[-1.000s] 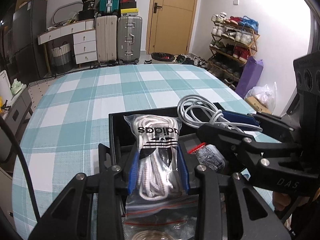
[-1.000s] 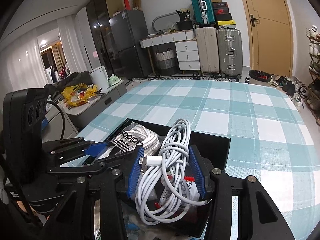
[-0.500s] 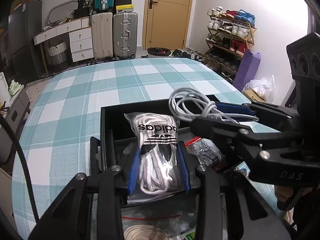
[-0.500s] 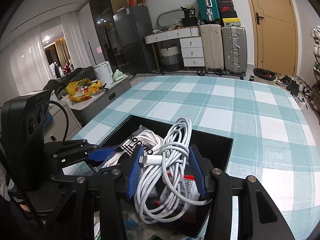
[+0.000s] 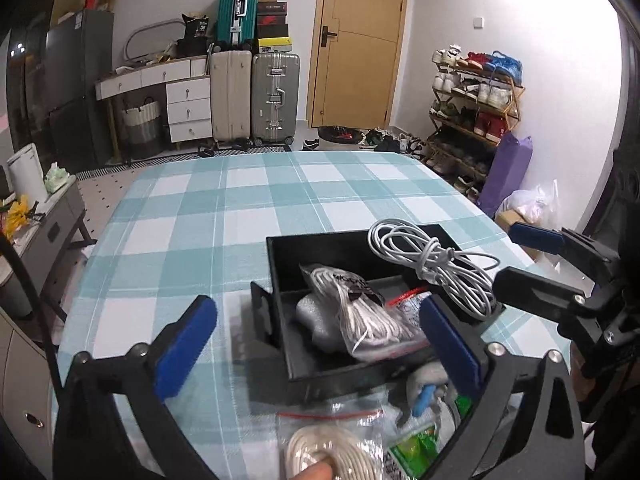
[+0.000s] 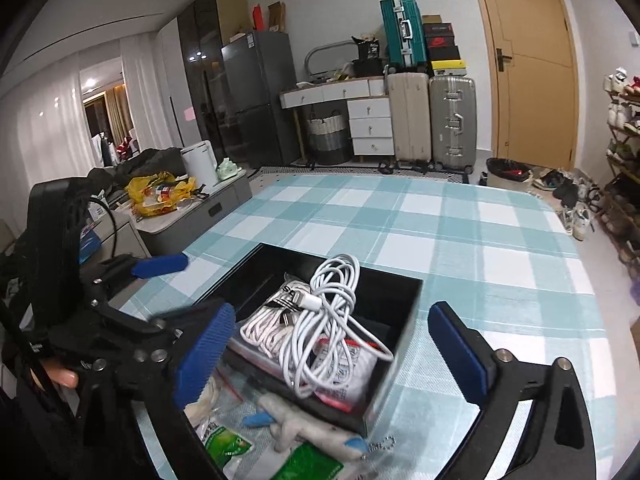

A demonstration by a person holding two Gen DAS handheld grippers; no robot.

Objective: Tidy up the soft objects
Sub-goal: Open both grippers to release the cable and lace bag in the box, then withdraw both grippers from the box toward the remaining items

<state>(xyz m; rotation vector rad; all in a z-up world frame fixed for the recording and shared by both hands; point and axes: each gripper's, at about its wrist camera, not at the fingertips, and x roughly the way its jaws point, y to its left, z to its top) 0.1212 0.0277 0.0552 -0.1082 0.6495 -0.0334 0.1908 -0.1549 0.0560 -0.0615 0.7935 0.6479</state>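
Table with a teal-and-white check cloth (image 5: 248,208) fills the middle of both views; most of it is bare. Black box (image 5: 320,246) sits at the near end, open top. Inside: bagged white laces (image 5: 352,312) lying flat, white cable (image 5: 432,260) coiled at the right side and rising above the rim, a small red-printed packet (image 6: 344,364) under the cable.

In front of the box, on the cloth: bag with a coiled cord (image 5: 332,452), green packets (image 6: 224,440), a grey-and-blue felt piece (image 6: 304,428), small chain (image 6: 380,444). A fingertip (image 5: 316,472) shows at the bottom edge of the left view.

Left gripper (image 5: 316,344): jaws opening, spread wide, blue pads either side of the box front, holding nothing; laces lie loose between them, untouched. Right gripper (image 6: 336,352): jaws opening, also wide, nothing held; cable lies free in the box between the pads. Each gripper shows in the other's view, side by side over the near table edge.

Room: tan door (image 5: 356,44) in the far wall, two upright suitcases (image 5: 256,96) beside it with a teal one and boxes stacked above, white drawer unit (image 5: 188,104), basket below it, dark fridge (image 6: 256,96), tall dark cabinet. Shoe rack (image 5: 476,92) on the right wall, purple bag (image 5: 508,168) leaning below it, shoes scattered on the floor. Low grey cabinet (image 6: 192,216) left of the table with a yellow bag and a white bin on top.
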